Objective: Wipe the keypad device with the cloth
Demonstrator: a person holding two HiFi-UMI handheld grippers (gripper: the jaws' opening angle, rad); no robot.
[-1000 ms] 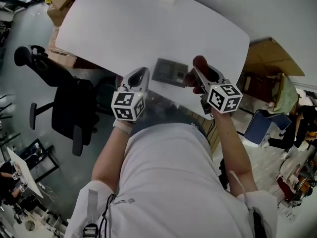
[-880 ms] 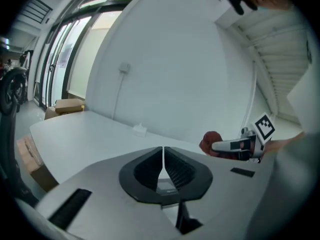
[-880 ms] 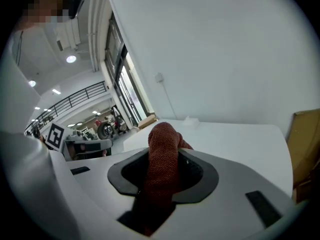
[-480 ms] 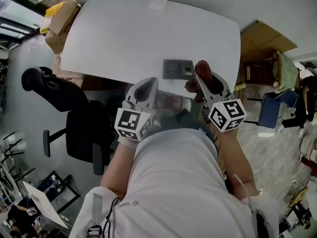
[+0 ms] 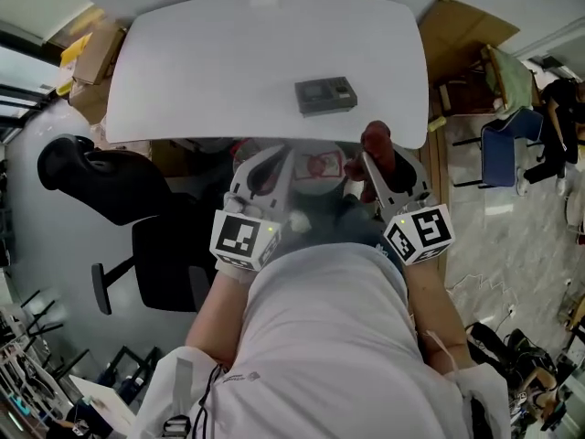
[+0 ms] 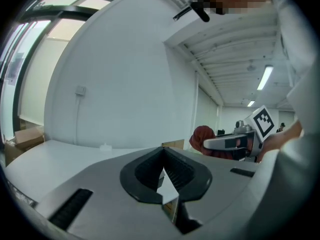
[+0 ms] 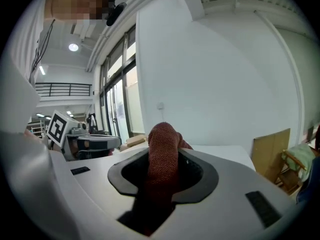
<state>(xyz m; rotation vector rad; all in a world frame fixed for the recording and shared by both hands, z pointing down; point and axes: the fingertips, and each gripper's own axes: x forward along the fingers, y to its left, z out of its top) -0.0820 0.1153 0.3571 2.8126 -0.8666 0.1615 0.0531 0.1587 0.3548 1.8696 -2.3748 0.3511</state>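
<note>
The head view looks steeply down on the bench (image 5: pixel 228 53). Both gripper views face seemingly level across it; the left shows the right tool (image 6: pixel 207 143).

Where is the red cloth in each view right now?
Head view: the cloth is right of centre, at the tip of the right gripper, just below the table's near edge.
Left gripper view: the cloth is right of centre, in front of the other gripper.
Right gripper view: the cloth is dead centre, clamped between the jaws.
Shared landmark: the white table.
</note>
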